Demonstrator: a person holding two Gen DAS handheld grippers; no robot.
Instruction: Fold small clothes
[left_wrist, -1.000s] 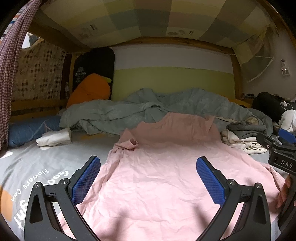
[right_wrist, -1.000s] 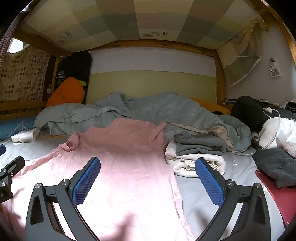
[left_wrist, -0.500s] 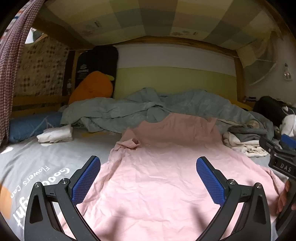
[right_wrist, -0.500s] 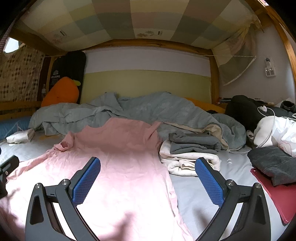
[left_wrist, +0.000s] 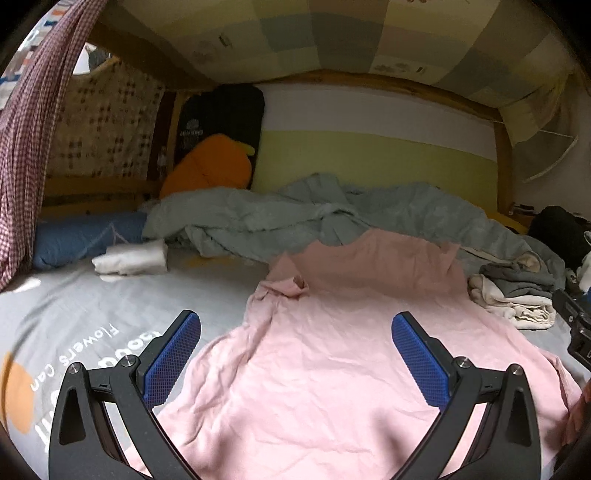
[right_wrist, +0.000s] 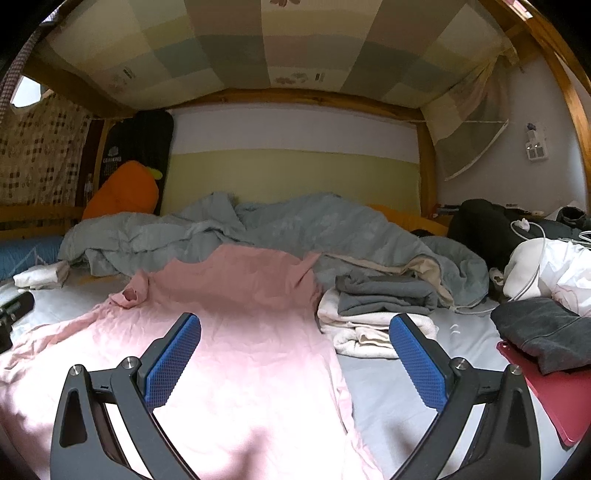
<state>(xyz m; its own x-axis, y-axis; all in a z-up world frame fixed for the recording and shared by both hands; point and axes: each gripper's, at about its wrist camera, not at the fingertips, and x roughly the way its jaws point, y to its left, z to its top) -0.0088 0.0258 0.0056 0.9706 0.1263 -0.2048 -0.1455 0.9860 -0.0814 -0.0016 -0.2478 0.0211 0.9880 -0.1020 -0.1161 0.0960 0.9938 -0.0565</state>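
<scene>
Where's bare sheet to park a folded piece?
Free: grey sheet between the pink garment and white bundle; a strip between the folded stack and dark cloth. Crowded: the back, under the rumpled duvet.

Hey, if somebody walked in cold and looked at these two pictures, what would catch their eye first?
Most likely the wrinkled pale pink cotton garment spread flat across the grey bedsheet, filling the middle of both views. Next, the open left claw and open right claw, blue pads wide apart above it. Behind it, a rumpled grey-green duvet and an orange carrot-shaped plush cushion in the back left corner.
</scene>
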